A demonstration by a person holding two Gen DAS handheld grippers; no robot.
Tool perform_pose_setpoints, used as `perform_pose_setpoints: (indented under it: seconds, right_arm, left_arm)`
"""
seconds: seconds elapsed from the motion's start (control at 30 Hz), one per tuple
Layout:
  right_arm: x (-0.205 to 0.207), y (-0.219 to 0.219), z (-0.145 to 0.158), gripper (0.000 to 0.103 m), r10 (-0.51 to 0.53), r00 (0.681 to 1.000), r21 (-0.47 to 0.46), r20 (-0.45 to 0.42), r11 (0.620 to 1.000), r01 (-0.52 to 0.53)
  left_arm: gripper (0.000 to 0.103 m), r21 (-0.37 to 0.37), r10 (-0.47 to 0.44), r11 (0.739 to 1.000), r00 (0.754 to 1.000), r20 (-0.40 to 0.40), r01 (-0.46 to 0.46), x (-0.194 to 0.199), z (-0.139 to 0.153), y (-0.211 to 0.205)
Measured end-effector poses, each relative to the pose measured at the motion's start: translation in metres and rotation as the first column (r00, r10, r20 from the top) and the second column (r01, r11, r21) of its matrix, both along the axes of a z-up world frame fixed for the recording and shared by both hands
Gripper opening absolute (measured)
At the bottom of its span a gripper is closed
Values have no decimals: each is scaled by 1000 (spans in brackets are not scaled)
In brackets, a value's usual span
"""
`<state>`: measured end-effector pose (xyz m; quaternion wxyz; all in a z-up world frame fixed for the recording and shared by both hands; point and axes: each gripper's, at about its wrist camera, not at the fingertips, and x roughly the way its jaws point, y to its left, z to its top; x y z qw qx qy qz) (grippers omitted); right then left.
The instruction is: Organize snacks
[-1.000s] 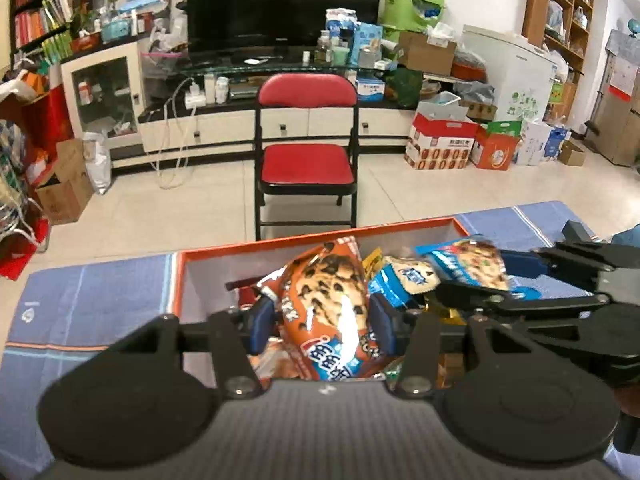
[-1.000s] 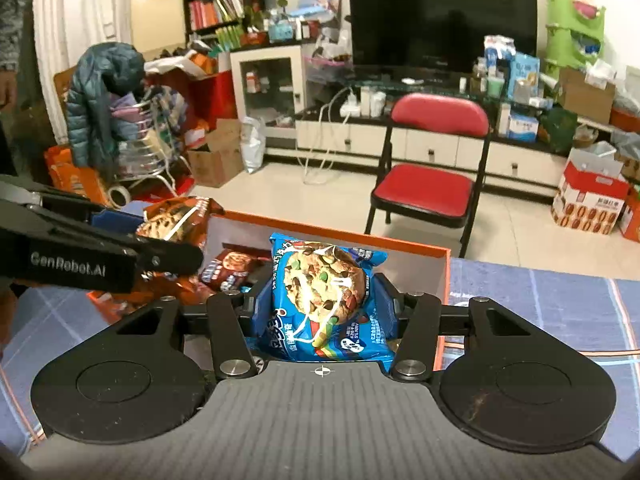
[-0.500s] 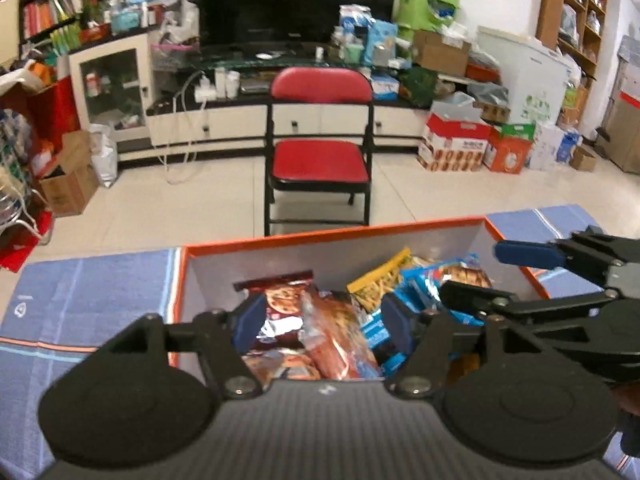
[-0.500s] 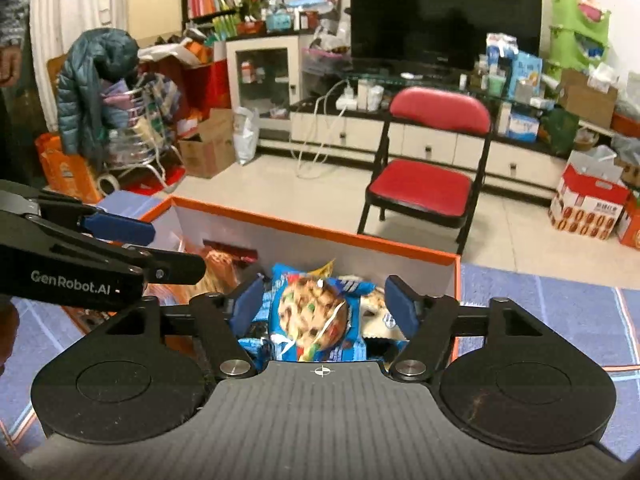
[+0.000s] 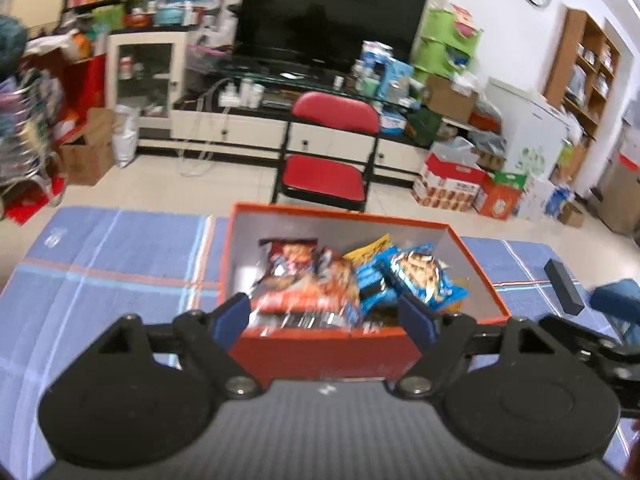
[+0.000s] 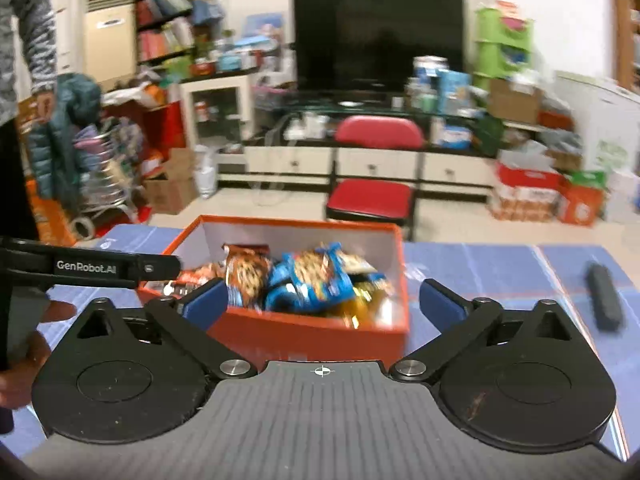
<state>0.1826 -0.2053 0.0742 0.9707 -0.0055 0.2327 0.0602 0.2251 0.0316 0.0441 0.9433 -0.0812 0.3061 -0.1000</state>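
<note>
Seemingly hovering just short of the box, both tools stood empty with their jaws spread wide. From the left wrist view, the left tool (image 5: pixel 326 320) had its blue pads on either side of the near wall of the orange box (image 5: pixel 324 350), touching nothing; its jaws had just been opening, with no packet between them. Inside the box lay a heap of snack packets: a red-brown cookie packet (image 5: pixel 308 280) toward the left and a blue cookie packet (image 5: pixel 420 276) toward the right, with a yellow packet (image 5: pixel 370 245) peeking out behind them. The box sat on a counter covered by a blue plaid cloth (image 5: pixel 120 260). From the right wrist view, the right tool (image 6: pixel 324 304) also gaped, its jaws having just been opening and holding nothing, and the same orange box (image 6: pixel 312 332) filled the space ahead with blue packets (image 6: pixel 308 284) and a brown cookie packet (image 6: pixel 244 276) piled inside. A dark oblong object (image 6: pixel 605 296) lay on the cloth well to the right of the box. At the left edge a hand (image 6: pixel 24 352) gripped the other tool's handle. Beyond the counter stood a red folding chair (image 6: pixel 376 168) and a large dark television (image 6: pixel 378 38).
</note>
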Motion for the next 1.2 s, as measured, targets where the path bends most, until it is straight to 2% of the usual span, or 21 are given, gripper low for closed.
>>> perform_pose_setpoints:
  seconds: [0.23, 0.5, 0.8, 1.2]
  right_arm:
    - [-83, 1, 9, 95, -74, 997, 72, -8, 995, 74]
    - [-135, 10, 23, 95, -66, 997, 54, 31, 996, 65]
    - [-152, 5, 22, 95, -65, 998, 78, 24, 995, 63]
    - [-159, -8, 20, 95, -83, 996, 95, 19, 992, 81]
  left_arm:
    - [80, -54, 67, 996, 998, -13, -68, -66, -4, 23]
    - [80, -74, 78, 994, 997, 12, -77, -110, 5, 34]
    - [80, -65, 61, 996, 997, 40, -58, -132, 15, 27]
    - [80, -66, 52, 997, 997, 54, -48, -141, 21, 16]
